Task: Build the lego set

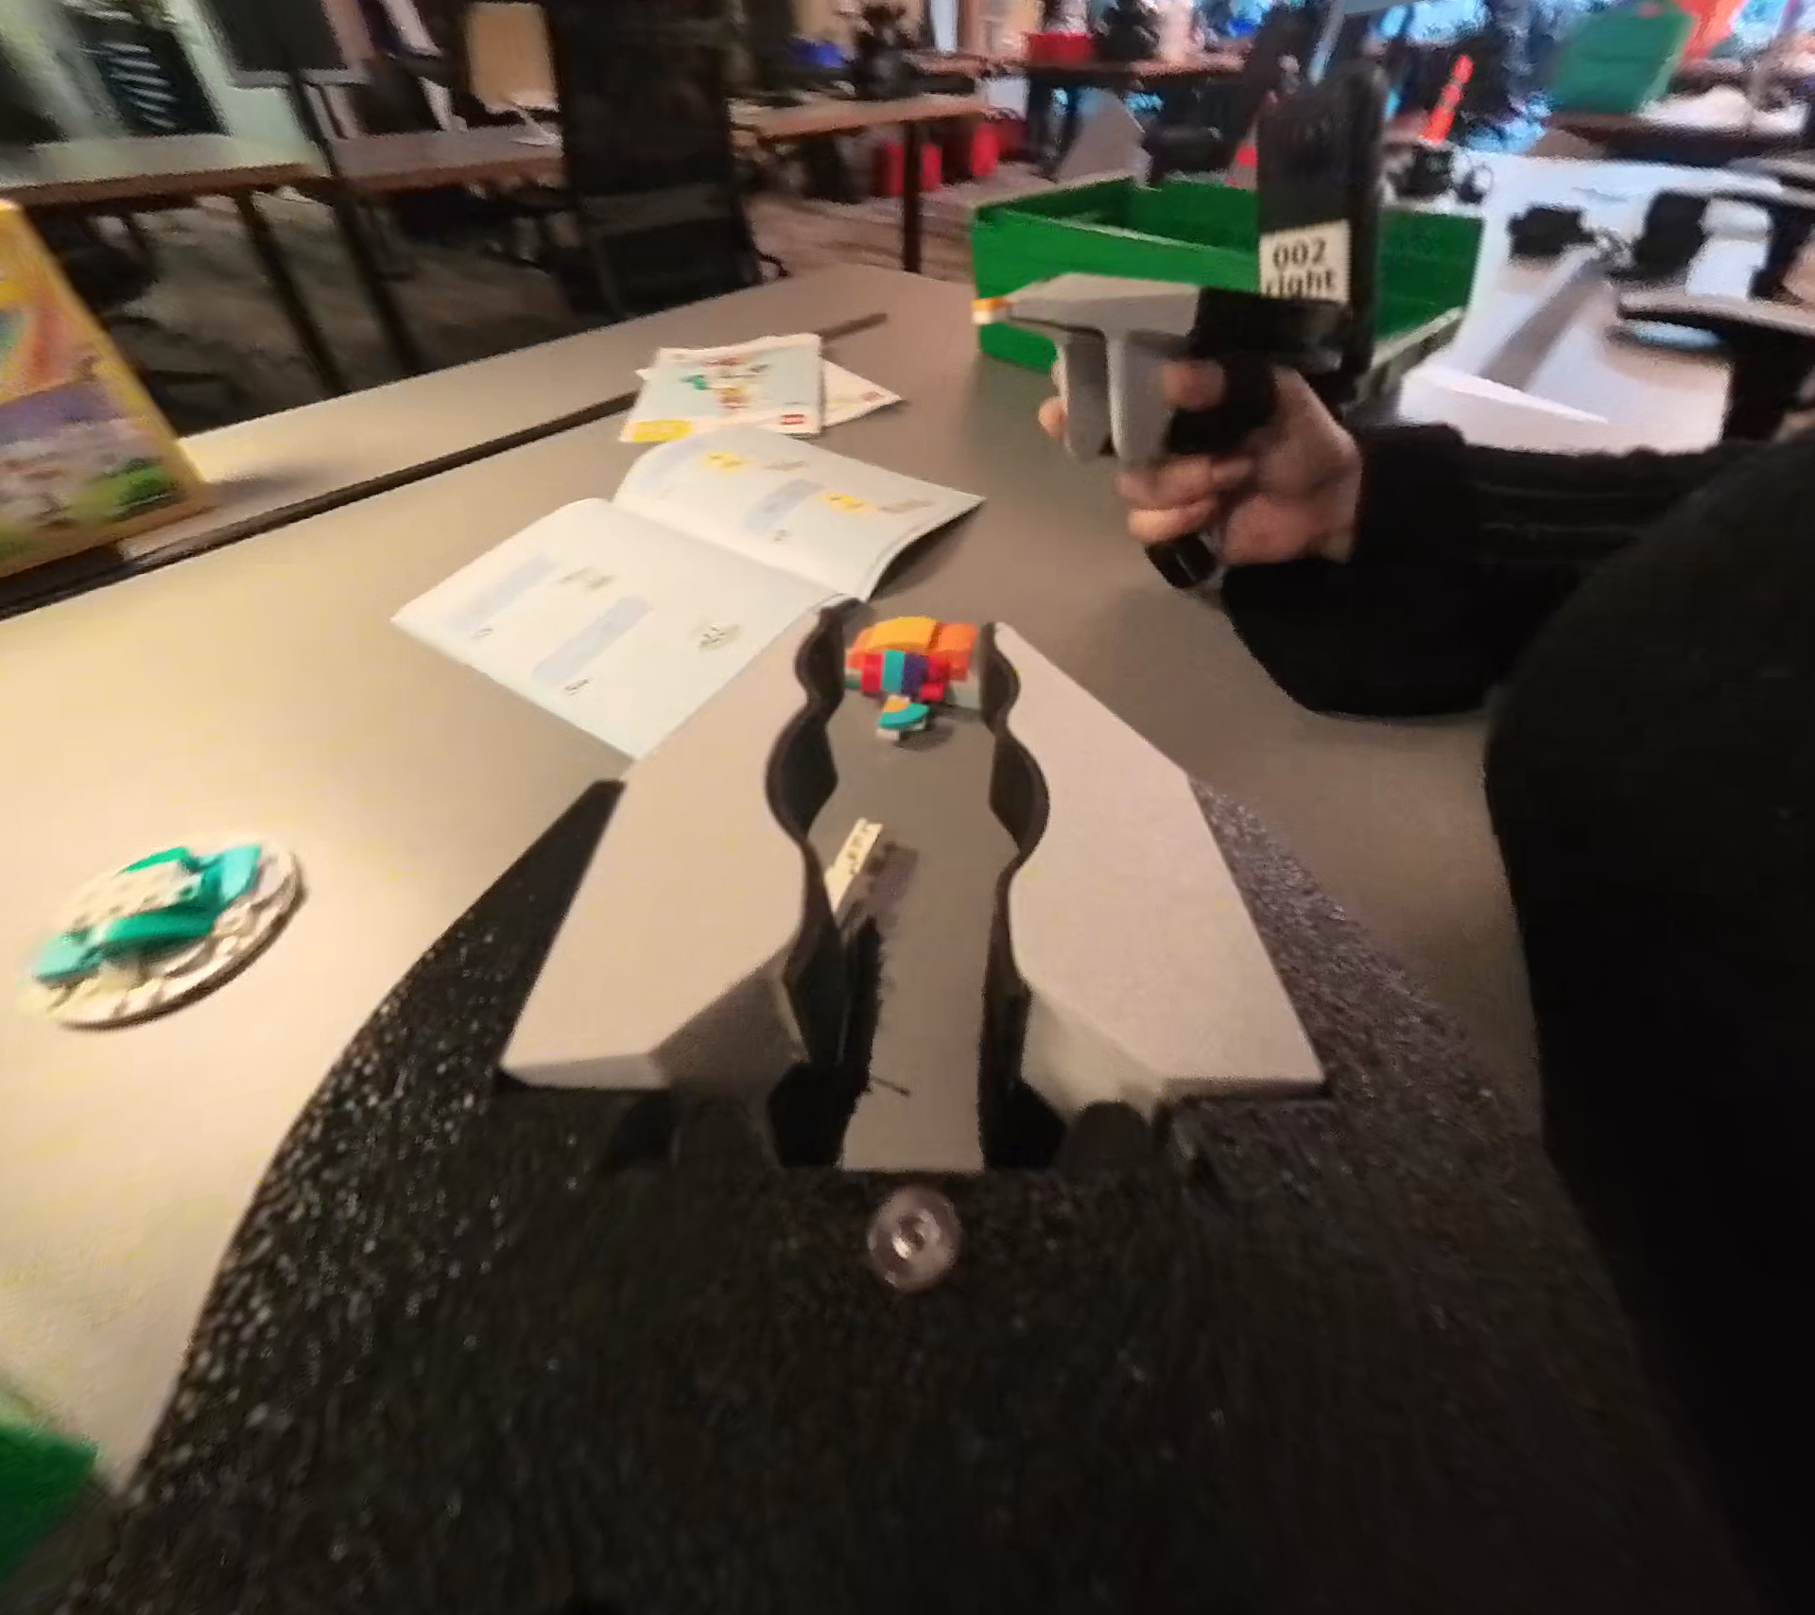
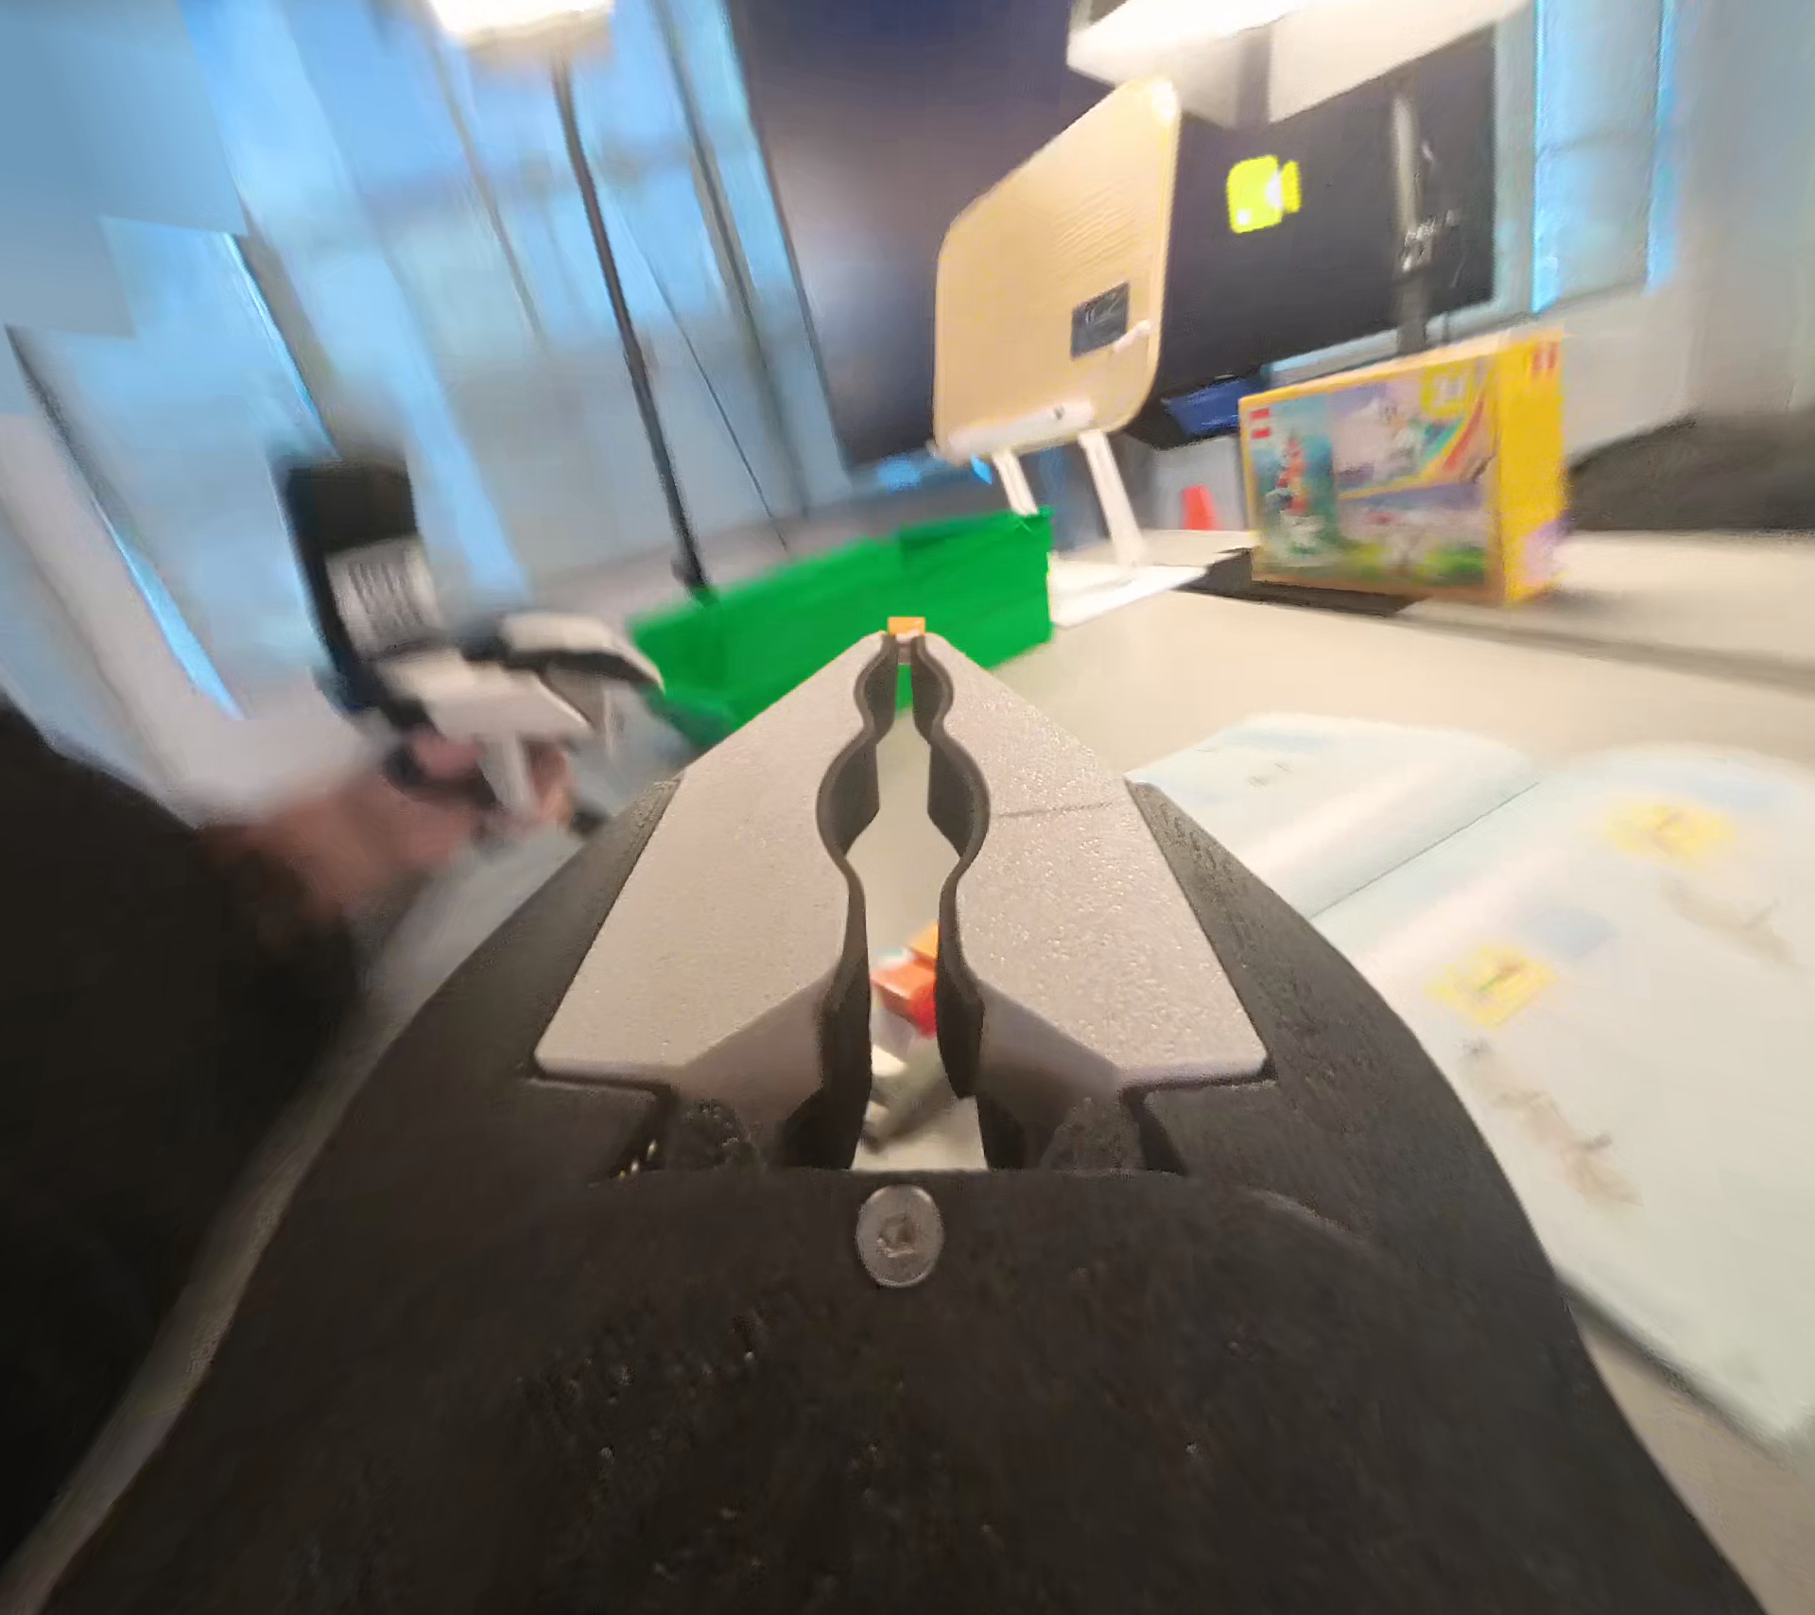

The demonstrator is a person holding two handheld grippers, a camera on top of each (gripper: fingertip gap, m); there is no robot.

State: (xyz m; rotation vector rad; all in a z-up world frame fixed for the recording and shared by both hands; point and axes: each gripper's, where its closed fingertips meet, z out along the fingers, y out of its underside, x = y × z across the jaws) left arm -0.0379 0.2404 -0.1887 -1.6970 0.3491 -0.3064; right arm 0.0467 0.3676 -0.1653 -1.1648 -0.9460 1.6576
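A small colourful lego build [image 1: 908, 669], orange, red, purple and teal, sits on the grey table [image 1: 295, 733]. It lies in line with the gap at my left gripper's [image 1: 906, 652] tips. The left gripper is open, and a small white piece [image 1: 854, 856] lies on the table under its gap. My right gripper [image 2: 905, 652] is shut on a small orange piece [image 2: 905, 628] and held up in the air. It also shows in the left wrist view [image 1: 1007, 310], in a hand, above and to the right of the build. The build shows blurred through its gap [image 2: 908, 978].
An open instruction booklet [image 1: 687, 576] lies just behind the build, with more leaflets [image 1: 746, 389] beyond it. A green tray [image 1: 1129, 232] stands at the back right. A round grey plate with teal pieces [image 1: 157, 919] lies at the left. The lego box [image 2: 1395, 468] stands farther off. Tip to tip, the grippers are about 15 cm apart.
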